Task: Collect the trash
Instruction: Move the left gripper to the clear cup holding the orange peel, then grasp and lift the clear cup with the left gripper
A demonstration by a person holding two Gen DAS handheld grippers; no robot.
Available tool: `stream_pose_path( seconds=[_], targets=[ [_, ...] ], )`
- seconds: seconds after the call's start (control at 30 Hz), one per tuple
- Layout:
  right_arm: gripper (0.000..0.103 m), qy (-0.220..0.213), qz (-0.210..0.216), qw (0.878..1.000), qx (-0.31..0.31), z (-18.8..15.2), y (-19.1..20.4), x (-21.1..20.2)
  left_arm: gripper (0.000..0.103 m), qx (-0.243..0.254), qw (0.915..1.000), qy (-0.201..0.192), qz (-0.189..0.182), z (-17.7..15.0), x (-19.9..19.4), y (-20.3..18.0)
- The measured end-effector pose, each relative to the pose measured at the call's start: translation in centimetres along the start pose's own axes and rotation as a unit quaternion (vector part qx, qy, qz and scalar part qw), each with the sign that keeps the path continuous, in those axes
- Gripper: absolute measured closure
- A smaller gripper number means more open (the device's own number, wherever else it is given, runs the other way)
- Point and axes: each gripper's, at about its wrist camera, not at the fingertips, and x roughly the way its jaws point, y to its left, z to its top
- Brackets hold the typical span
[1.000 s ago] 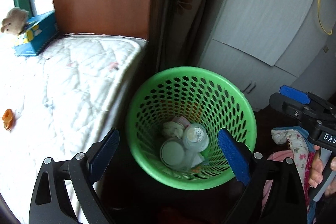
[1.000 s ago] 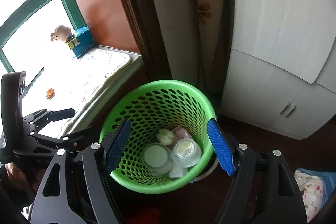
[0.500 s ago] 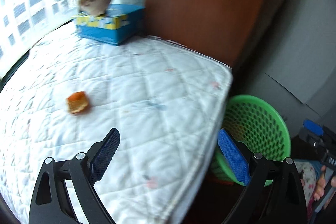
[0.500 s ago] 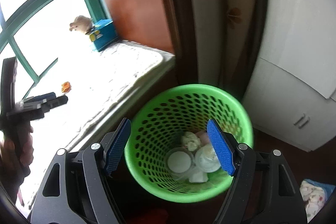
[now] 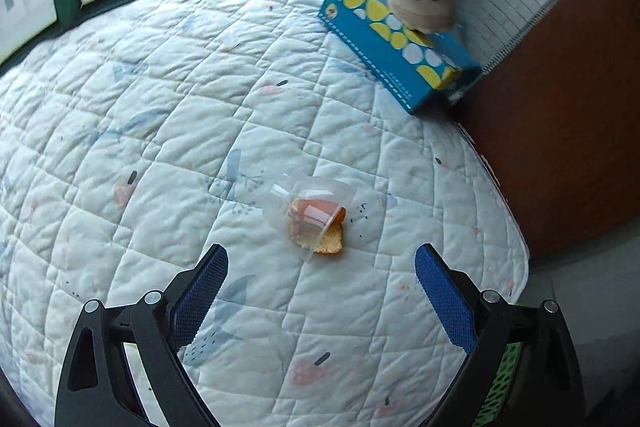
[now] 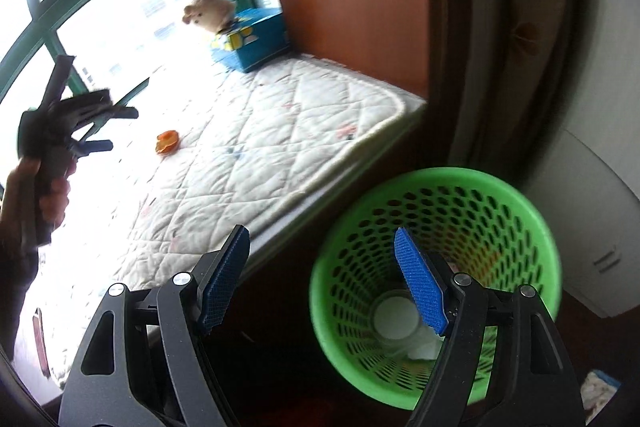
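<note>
The left tool (image 5: 320,291) hangs with jaws apart, nothing in them, above a clear cup (image 5: 310,209) lying on the bed (image 5: 160,107). The right tool (image 6: 320,279), also empty and spread, hangs beside the bin (image 6: 520,211).

In the left wrist view, bare quilt (image 5: 168,131) fills the left and centre of the frame; only the cup (image 5: 310,215) lies mid-frame. A tissue box (image 5: 396,43) and brown wall (image 5: 560,131) close off the upper right.
</note>
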Motion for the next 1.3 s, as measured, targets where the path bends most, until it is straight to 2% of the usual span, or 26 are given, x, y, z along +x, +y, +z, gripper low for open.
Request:
stream_pose_path(
  seconds=[0.17,0.3,0.4,0.5,0.67,0.9,1.03,1.13,1.3],
  targets=[
    [0.028,0.013,0.018,1.000,-0.003,0.4,0.7,1.6,0.011,-0.074,0.9969,0.024,-0.014,1.5,2.4,1.6],
    [0.028,0.023,0.025,0.999,-0.004,0.5,0.9,2.7,0.013,-0.130,0.9898,0.042,-0.039,2.2,4.3,2.7],
    [0.028,0.028,0.028,0.999,-0.004,0.5,0.8,3.3,0.018,-0.162,0.9843,0.045,-0.053,2.5,5.2,3.3],
    [0.028,0.032,0.029,0.999,-0.004,0.5,0.6,3.7,0.027,-0.180,0.9809,0.047,-0.058,2.6,5.9,3.5],
    [0.028,0.039,0.031,0.999,0.000,0.4,0.3,4.3,0.034,-0.189,0.9793,0.042,-0.059,2.7,6.6,3.6],
    [0.028,0.040,0.033,0.999,0.003,0.4,0.3,4.5,0.035,-0.130,0.9910,0.009,-0.030,2.4,5.4,2.1],
    [0.028,0.036,0.039,0.999,0.001,0.6,0.6,4.5,0.036,-0.044,0.9982,-0.041,0.003,1.7,3.4,0.3],
    [0.028,0.034,0.044,0.998,-0.003,0.7,1.2,4.6,0.036,0.029,0.9964,-0.074,0.029,0.7,2.1,-1.2],
    [0.028,0.031,0.054,0.998,-0.005,0.9,2.0,4.9,0.036,0.114,0.9848,-0.116,0.061,-1.1,0.5,-2.9]
  ],
)
